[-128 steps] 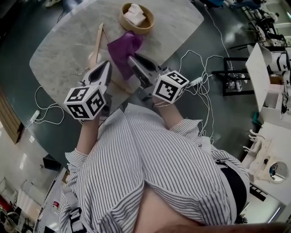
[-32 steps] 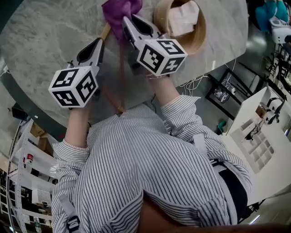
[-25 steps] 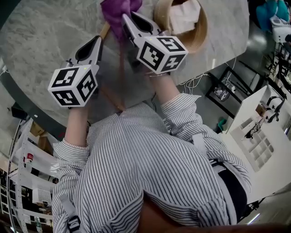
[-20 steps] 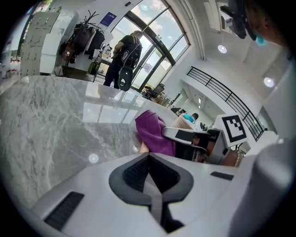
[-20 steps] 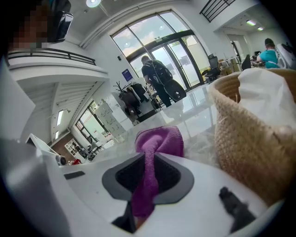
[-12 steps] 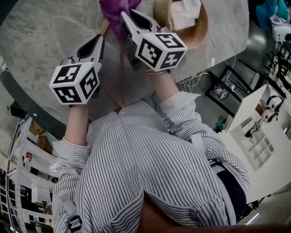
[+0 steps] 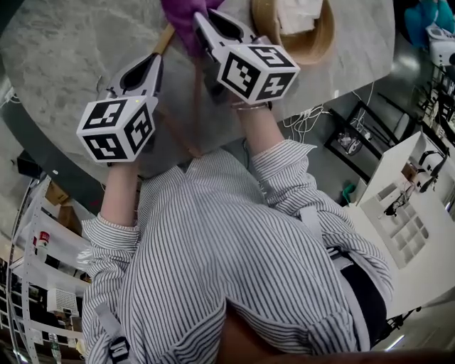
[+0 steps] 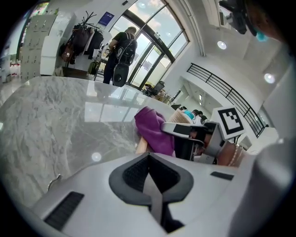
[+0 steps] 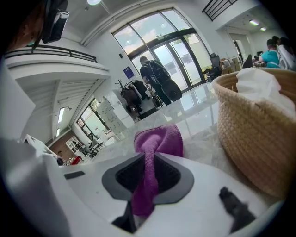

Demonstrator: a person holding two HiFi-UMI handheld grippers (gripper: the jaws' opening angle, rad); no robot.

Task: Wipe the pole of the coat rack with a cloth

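My right gripper (image 7: 204, 20) (image 9: 145, 180) is shut on a purple cloth (image 7: 185, 14) (image 9: 159, 139) that bunches out past its jaws over the marble table (image 7: 64, 43). The same cloth (image 8: 152, 132) also appears in the left gripper view. A pale wooden pole (image 7: 165, 40) (image 8: 141, 147) of the coat rack lies on the table under the cloth, mostly hidden. A darker wooden bar (image 7: 195, 92) runs between the two grippers. My left gripper (image 7: 151, 65) (image 8: 150, 176) sits just left of the pole, jaws pressed together with nothing seen between them.
A woven basket (image 7: 316, 43) (image 9: 249, 139) holding white cloth (image 7: 298, 11) (image 9: 259, 85) stands right of the cloth. White workbenches (image 7: 405, 206) and cables (image 7: 313, 114) lie off the table's right edge. A person with a backpack (image 8: 121, 55) stands far off by glass doors.
Both grippers sit much farther over the table than five seconds ago. In the last second the right gripper and cloth edged slightly away from me; the left barely moved.
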